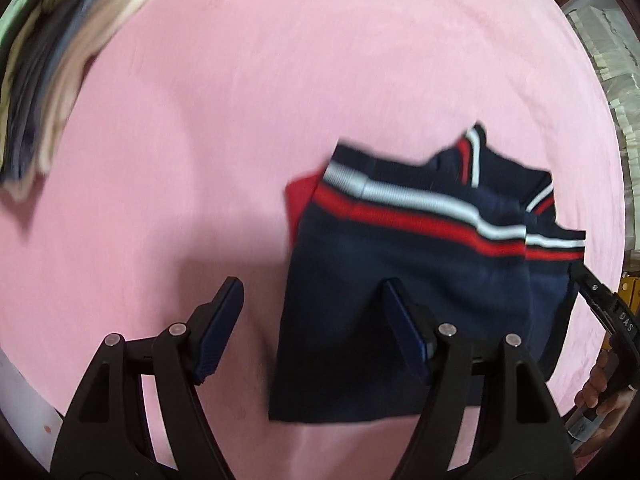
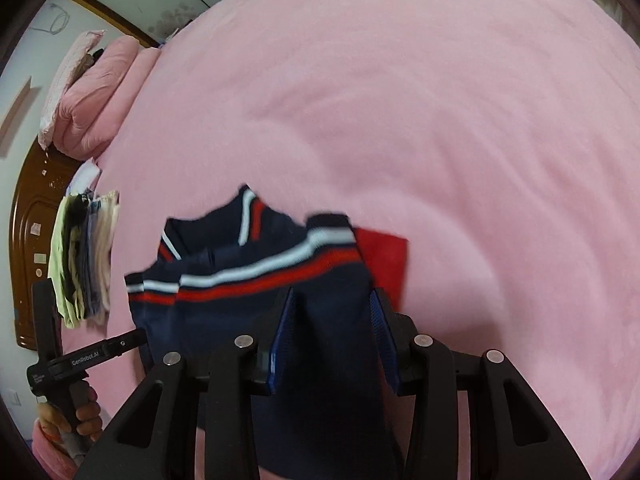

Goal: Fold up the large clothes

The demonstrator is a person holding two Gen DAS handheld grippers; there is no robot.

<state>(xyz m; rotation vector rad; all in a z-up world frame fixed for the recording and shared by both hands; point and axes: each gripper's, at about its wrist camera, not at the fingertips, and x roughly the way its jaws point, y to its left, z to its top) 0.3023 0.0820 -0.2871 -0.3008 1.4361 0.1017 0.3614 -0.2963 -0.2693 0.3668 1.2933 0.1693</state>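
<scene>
A navy garment (image 1: pixel 400 280) with red and white stripes lies folded on the pink bed; it also shows in the right wrist view (image 2: pixel 248 280). A red part (image 2: pixel 384 256) sticks out at its edge. My left gripper (image 1: pixel 312 304) is open and empty, its right finger over the garment's left edge. My right gripper (image 2: pixel 332 312) has a fold of the navy cloth between its pads, which stand a little apart. The right gripper also shows at the garment's right edge in the left wrist view (image 1: pixel 600 300).
The pink bed sheet (image 1: pixel 280 80) spreads all around. A stack of folded clothes (image 1: pixel 52 72) lies at the far left, also in the right wrist view (image 2: pixel 84 256). Pink pillows (image 2: pixel 96 96) and a brown headboard (image 2: pixel 28 200) stand at the bed's end.
</scene>
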